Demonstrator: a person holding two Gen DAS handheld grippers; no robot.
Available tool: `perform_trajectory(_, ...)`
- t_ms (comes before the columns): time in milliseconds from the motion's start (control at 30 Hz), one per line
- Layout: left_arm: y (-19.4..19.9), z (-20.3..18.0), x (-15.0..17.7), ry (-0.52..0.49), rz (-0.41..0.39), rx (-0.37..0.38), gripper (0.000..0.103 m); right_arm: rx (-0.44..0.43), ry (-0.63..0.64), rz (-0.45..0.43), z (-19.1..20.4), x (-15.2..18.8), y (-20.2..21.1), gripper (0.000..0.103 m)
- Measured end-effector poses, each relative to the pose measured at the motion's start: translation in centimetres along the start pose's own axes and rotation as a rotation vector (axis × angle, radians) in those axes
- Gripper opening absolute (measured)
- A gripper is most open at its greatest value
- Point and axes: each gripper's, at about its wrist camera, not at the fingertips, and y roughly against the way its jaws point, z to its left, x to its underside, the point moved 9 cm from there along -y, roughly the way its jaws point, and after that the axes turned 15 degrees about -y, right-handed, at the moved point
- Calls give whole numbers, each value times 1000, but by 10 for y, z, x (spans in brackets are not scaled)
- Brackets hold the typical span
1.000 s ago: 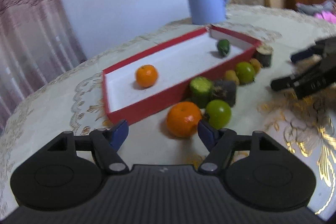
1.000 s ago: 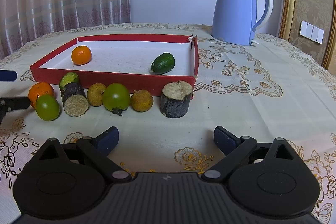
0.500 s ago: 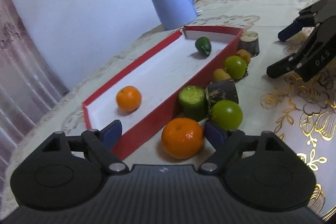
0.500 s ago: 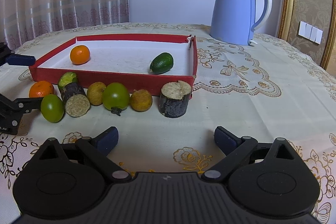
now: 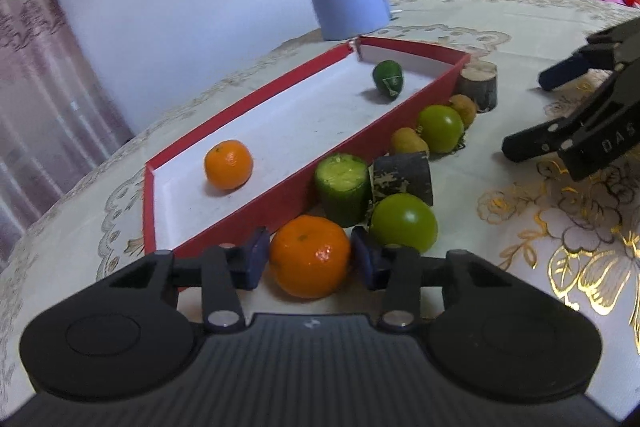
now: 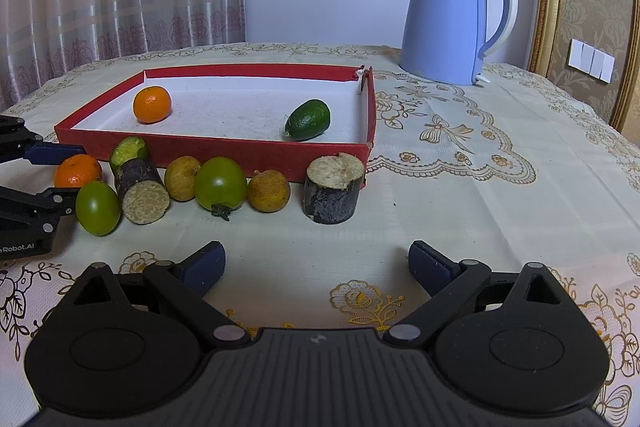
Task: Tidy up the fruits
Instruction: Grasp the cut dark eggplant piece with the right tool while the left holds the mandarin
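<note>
Orange mandarin [image 5: 309, 261] sits on the table [image 6: 480, 211] just outside the red tray's [image 6: 208, 149] near wall, the left hand-held gripper [image 5: 310, 259] having just closed onto it. The right hand-held gripper [image 6: 316, 265] hangs open over bare cloth.

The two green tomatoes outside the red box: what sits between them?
In the right wrist view, a dark sugarcane piece and a small yellowish fruit lie between the left green tomato and the right one.

Two low wrist views, crossing angles, shared red tray [image 5: 408, 103] [image 6: 212, 147].
</note>
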Motion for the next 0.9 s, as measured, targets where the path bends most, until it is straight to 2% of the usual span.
perform_trajectory(233,6,11,8,148,43,-110,41,-1,-2,0,0,0,0,99)
perform_trajectory(367,12,34,21,282,68,-179,41,-3,-5,1,0,0,0,99)
perform_trajectory(500,9,46,34,381,97,-174,41,-22,-65,-48,-7,-4,8,99)
perform_trajectory(567,10,47,34,390,92,-176,41,-29,-111,-84,-14,-8,14,99)
perform_trajectory(700,12,47,36,392,93,-175,41,22,-139,-92,-22,-11,12,99)
perform_trajectory(900,10,48,38,426,89,-144,41,40,-113,-88,-21,-19,9,98)
